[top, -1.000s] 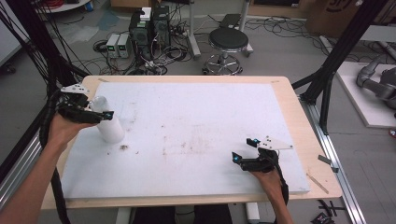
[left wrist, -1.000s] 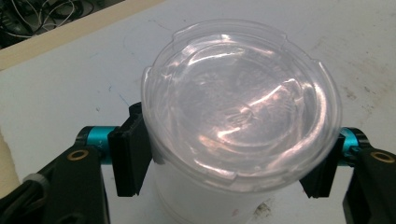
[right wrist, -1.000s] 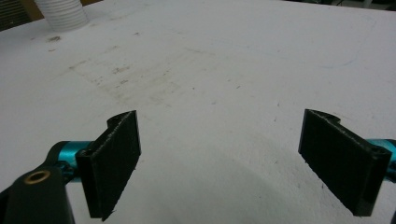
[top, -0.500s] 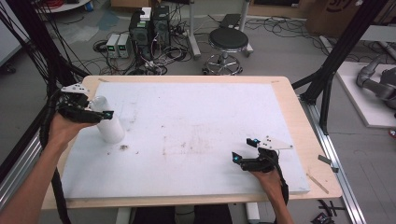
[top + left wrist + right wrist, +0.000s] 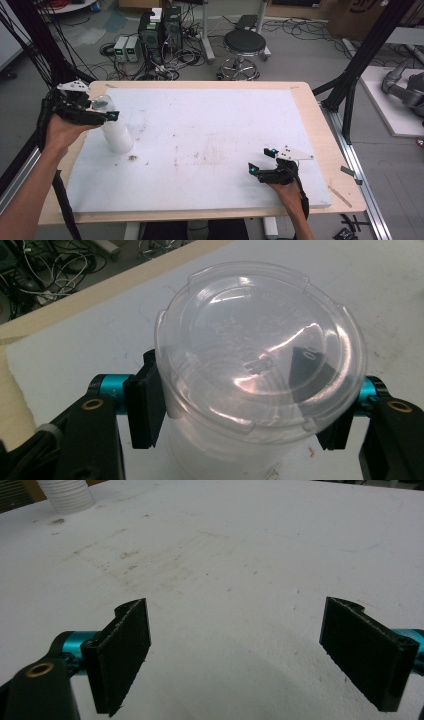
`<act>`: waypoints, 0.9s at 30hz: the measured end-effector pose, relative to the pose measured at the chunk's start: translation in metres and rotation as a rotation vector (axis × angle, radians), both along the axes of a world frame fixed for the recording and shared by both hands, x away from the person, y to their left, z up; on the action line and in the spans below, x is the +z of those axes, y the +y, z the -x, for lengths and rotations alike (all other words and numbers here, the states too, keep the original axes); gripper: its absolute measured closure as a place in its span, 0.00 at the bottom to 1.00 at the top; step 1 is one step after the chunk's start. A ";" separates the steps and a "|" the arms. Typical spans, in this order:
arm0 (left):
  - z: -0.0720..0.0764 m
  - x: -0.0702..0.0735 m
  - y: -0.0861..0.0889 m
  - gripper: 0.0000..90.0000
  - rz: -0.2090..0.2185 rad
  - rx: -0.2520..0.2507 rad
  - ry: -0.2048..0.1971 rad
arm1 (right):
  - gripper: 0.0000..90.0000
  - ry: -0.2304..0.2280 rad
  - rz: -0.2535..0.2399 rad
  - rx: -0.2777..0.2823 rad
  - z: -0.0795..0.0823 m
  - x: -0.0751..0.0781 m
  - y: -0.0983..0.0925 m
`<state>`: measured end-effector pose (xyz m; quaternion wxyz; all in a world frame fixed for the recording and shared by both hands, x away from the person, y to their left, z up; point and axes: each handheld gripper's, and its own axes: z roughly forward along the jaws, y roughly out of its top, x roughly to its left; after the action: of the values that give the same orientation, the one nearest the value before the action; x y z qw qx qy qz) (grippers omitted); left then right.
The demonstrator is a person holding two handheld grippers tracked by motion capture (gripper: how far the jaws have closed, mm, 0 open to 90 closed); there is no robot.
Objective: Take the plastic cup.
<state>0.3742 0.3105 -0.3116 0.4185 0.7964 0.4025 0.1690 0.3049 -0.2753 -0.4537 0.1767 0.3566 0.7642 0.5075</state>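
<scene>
One clear lidded cup sits clamped in the left gripper at the frame's left over a white cup stack; lifting it away remains. The right gripper rests lower right, jaws apart, empty.

My left gripper sat at the far left, my forearm reaching up from the bottom corner, and its jaws had just been closing, the pads pressing on both sides of something clear. My right gripper rested low at the near right, jaws spread wide.
</scene>
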 end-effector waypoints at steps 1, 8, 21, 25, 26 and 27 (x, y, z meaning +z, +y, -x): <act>0.001 0.006 0.000 0.38 0.003 0.002 -0.009 | 0.14 0.000 0.000 0.000 0.000 0.000 0.000; 0.007 0.057 -0.001 0.38 -0.017 0.001 -0.069 | 0.14 -0.003 0.003 0.000 0.000 0.000 0.000; 0.020 0.101 -0.004 0.39 -0.017 -0.015 -0.136 | 0.14 -0.007 0.001 0.000 0.000 0.000 0.000; 0.028 0.095 -0.012 0.39 0.038 -0.070 -0.157 | 0.14 -0.007 0.000 0.001 0.000 0.000 0.000; 0.030 0.091 -0.016 0.39 0.042 -0.090 -0.162 | 0.14 -0.007 -0.004 0.000 0.000 0.000 0.000; 0.033 0.088 -0.020 0.39 0.049 -0.107 -0.169 | 0.14 -0.008 -0.007 0.000 0.001 0.000 -0.001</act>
<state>0.3411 0.2907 -0.2237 0.4788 0.7893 0.3266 0.2029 0.3040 -0.2760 -0.4535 0.1785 0.3553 0.7617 0.5116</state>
